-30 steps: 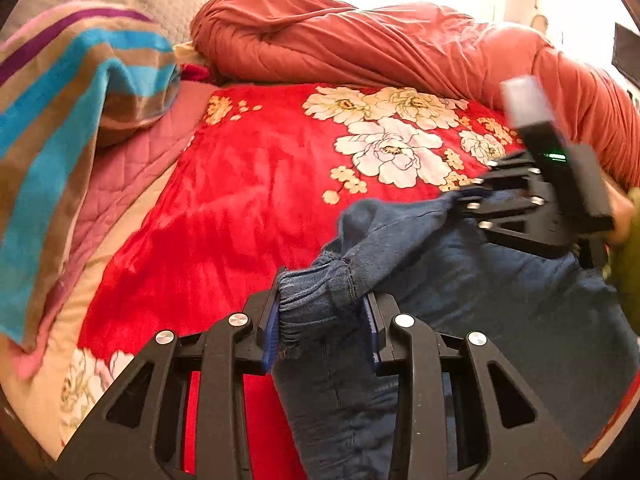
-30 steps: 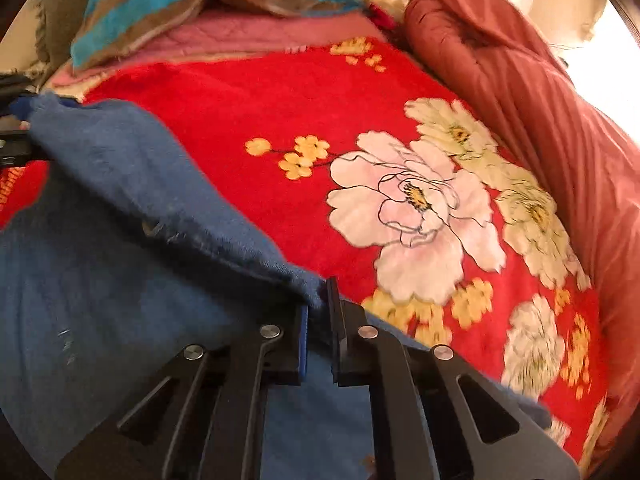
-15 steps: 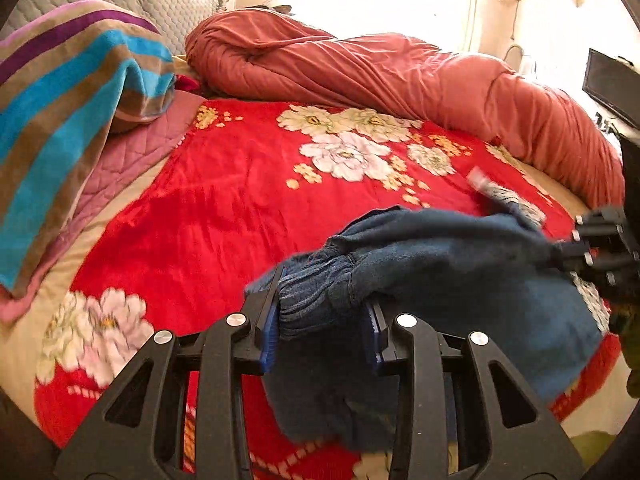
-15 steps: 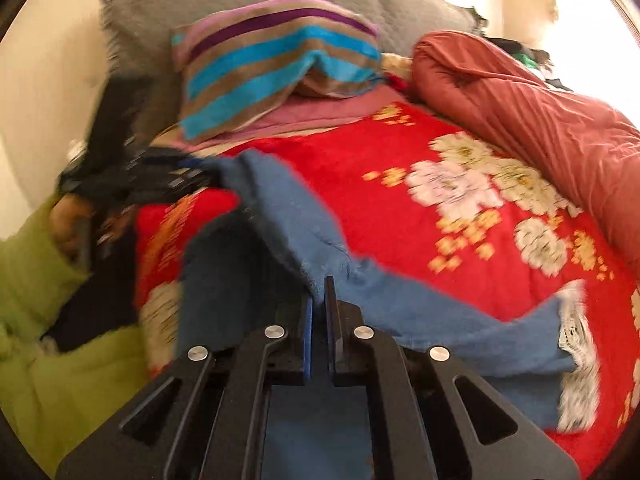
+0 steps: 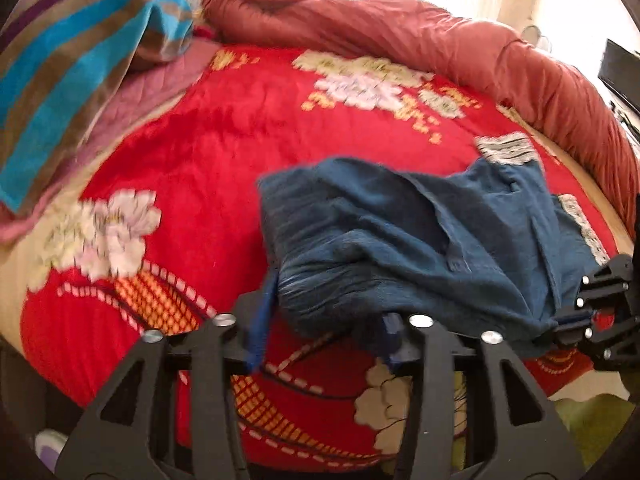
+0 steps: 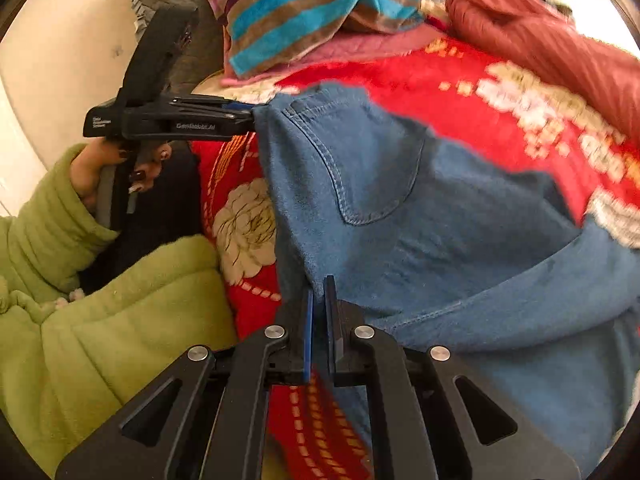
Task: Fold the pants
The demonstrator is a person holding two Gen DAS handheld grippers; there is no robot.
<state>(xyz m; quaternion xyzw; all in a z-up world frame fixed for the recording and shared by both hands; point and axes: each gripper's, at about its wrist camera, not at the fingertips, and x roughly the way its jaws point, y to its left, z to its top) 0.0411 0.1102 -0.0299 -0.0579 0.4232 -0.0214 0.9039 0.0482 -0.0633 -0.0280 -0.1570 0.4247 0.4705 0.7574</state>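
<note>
Left gripper (image 5: 324,332): jaws spread wide, the bunched waistband end of the pants (image 5: 420,240) sitting between the blue pads. The cloth presses the right pad; whether the left pad touches it cannot be told. In the right wrist view this same gripper (image 6: 248,117) meets the top corner of the waistband side-on; from there the jaw gap cannot be read.

Right gripper (image 6: 318,320): jaws nearly closed, a narrow slot between the pads, pinching the lower waistband corner of the pants (image 6: 400,208). In the left wrist view it (image 5: 560,326) sits at the near right end of the garment, at the bed's near edge.

Pants: blue denim, waistband stretched between the two grippers along the near edge of the bed. Back pocket faces up. Long axis runs from the waistband away toward the far right, where the legs end in pale lace cuffs (image 5: 506,148). Cloth is rumpled and partly doubled over itself, not flat.

Support: red floral blanket (image 5: 200,152) covering the bed. Open blanket lies left of and beyond the pants. Far edge carries a rolled rust-red quilt (image 5: 400,28); far left corner holds a striped pillow (image 5: 72,64) on a pink quilted pad. A green padded sleeve (image 6: 100,320) sits off the near edge beside the left gripper.
</note>
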